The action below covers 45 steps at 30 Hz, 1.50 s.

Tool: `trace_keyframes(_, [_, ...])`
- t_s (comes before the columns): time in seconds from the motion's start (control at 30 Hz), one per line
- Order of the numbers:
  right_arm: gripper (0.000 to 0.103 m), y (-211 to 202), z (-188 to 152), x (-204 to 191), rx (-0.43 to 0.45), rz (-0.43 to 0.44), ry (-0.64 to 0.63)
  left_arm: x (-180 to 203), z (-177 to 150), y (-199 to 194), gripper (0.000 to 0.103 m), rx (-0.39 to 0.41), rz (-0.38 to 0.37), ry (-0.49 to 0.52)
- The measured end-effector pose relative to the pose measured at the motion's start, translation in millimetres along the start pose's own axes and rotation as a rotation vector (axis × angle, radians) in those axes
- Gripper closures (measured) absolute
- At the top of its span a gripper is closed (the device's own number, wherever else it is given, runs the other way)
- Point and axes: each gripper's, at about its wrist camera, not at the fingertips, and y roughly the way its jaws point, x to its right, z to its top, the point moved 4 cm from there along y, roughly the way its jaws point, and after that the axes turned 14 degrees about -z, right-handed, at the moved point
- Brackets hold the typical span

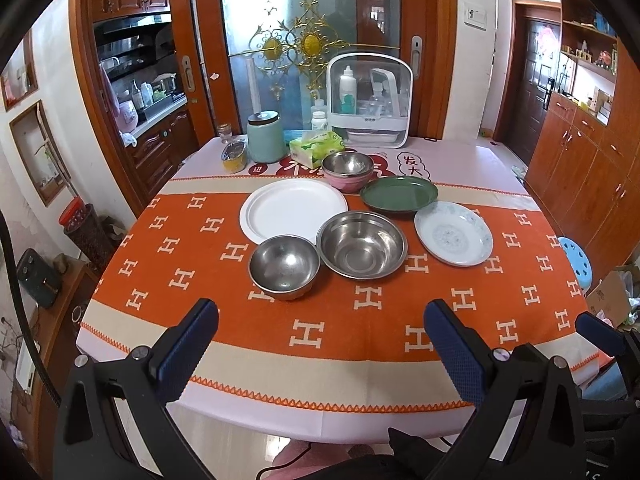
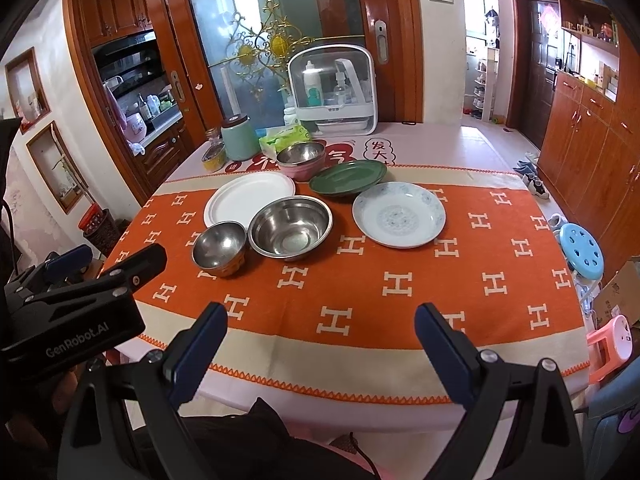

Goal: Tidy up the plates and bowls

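On the orange cloth lie a white plate (image 1: 294,208) (image 2: 248,197), a green plate (image 1: 398,194) (image 2: 347,177) and a pale patterned plate (image 1: 453,233) (image 2: 399,214). A small steel bowl (image 1: 285,266) (image 2: 219,248) stands beside a large steel bowl (image 1: 362,244) (image 2: 291,227). Behind them a steel bowl sits in a pink bowl (image 1: 347,171) (image 2: 301,159). My left gripper (image 1: 320,320) hangs open over the near table edge, in front of the small bowl. My right gripper (image 2: 320,322) is open too, holding nothing, farther right along that edge.
At the table's back stand a green canister (image 1: 264,138), a tissue pack (image 1: 317,148), a small tin (image 1: 234,156) and a white dispenser box (image 1: 370,100). A blue stool (image 2: 580,246) and pink stool (image 2: 610,344) stand right of the table. Cabinets line the right wall.
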Motion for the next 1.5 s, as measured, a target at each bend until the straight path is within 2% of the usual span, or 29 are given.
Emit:
trace_keyframes(0.33, [0.008,8,-2,-2,-0.026,0.008,-0.008,-7,-5,2,0.001,-0.029,0.024,-0.040])
trace_keyframes(0.73, [0.008,27,0,-3,-0.080,-0.031,0.008,-17,-8,21,0.001,-0.069,-0.015,-0.077])
trace_keyframes(1.17, [0.008,51,22,-29,-0.103,-0.021,0.103,-56,26,47,0.001,-0.084,-0.058,-0.045])
trace_keyframes(1.5, [0.008,74,51,-54,-0.090,0.015,0.222,-101,62,66,0.001,-0.109,-0.052,-0.003])
